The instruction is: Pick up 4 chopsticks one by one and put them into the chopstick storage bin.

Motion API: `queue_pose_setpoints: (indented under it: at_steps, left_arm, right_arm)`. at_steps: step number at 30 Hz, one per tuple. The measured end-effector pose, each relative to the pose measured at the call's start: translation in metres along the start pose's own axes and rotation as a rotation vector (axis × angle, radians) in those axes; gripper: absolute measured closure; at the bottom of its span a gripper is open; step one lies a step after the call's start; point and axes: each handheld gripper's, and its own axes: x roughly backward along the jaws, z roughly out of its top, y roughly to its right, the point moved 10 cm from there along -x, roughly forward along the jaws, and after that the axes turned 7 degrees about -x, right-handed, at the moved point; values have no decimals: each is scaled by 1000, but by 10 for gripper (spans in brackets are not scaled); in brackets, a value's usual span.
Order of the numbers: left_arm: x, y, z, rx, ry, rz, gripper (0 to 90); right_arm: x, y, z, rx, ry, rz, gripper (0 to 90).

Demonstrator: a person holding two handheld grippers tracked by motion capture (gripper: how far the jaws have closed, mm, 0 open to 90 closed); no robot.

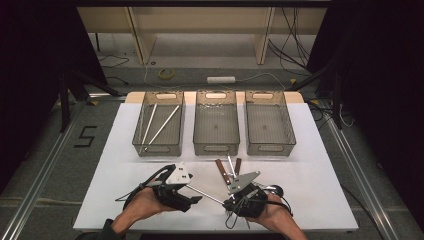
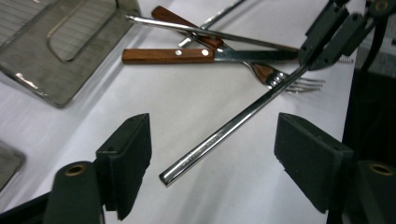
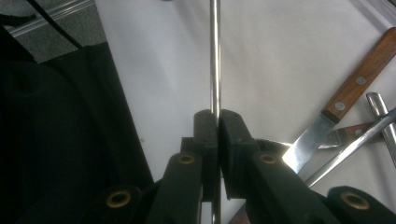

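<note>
We see a slim, polished metal rod (image 2: 229, 128), round in section and mirror-bright, with faint lettering near its free end. Our right gripper (image 3: 216, 122) has it: the two black blocky jaws are pressed together on the rod, which runs straight up out from between them across the white table (image 1: 310, 150). In the left gripper view the same rod slants down from the right gripper's jaws, and its free end hangs in the gap between the jaws of our left gripper (image 2: 215, 149). Those jaws stand wide apart, matte dark pads on either side, neither touching the rod.

Just beyond the rod's held end lies a small heap of cutlery: a knife (image 2: 187, 55) with a smooth brown wooden handle set with two pale rivets and a flat steel blade, a fork (image 2: 299, 85) with shiny tines, a second wooden handle (image 2: 187, 27) and another thin steel rod (image 2: 210, 33) crossing them.

Farther from the rod than the heap, three rectangular smoky translucent bins stand in a row; the left bin (image 1: 159, 145) holds two pale thin sticks (image 1: 161, 125), lying slantwise.
</note>
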Motion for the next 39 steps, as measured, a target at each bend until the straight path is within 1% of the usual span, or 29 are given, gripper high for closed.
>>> queue_pose_setpoints:
  at_steps: [3,13,16,19,24,26,28,29,32,36,39]
  left_arm:
    - [-3,4,-3,-36,-30,-12,294]
    - [-7,14,-9,-105,-93,-49,422]
    - [-7,17,-9,-121,-103,-57,461]
    - [-8,19,-10,-146,-112,-67,502]
    - [-9,23,-14,-172,-141,-94,568]
    - [-9,24,-15,-176,-146,-100,594]
    - [-9,25,-15,-176,-147,-109,625]
    - [-8,25,-15,-183,-153,-115,634]
    - [-8,27,-16,-208,-166,-131,664]
    - [-8,30,-17,-252,-170,-129,700]
    - [-9,33,-18,-283,-181,-141,739]
  right_arm:
    - [0,-2,1,5,-4,3,863]
    - [-2,-10,1,41,-20,34,863]
    - [-3,-11,1,54,-22,40,863]
    - [-4,-14,1,59,-23,55,863]
    - [-4,-16,1,66,-29,60,862]
    - [-3,-16,0,77,-33,69,862]
    - [-4,-18,0,73,-34,70,862]
    - [-4,-18,0,76,-35,68,863]
    - [-5,-18,0,87,-34,75,862]
    - [-5,-18,-2,103,-32,88,857]
    - [-7,-13,-4,96,-33,83,834]
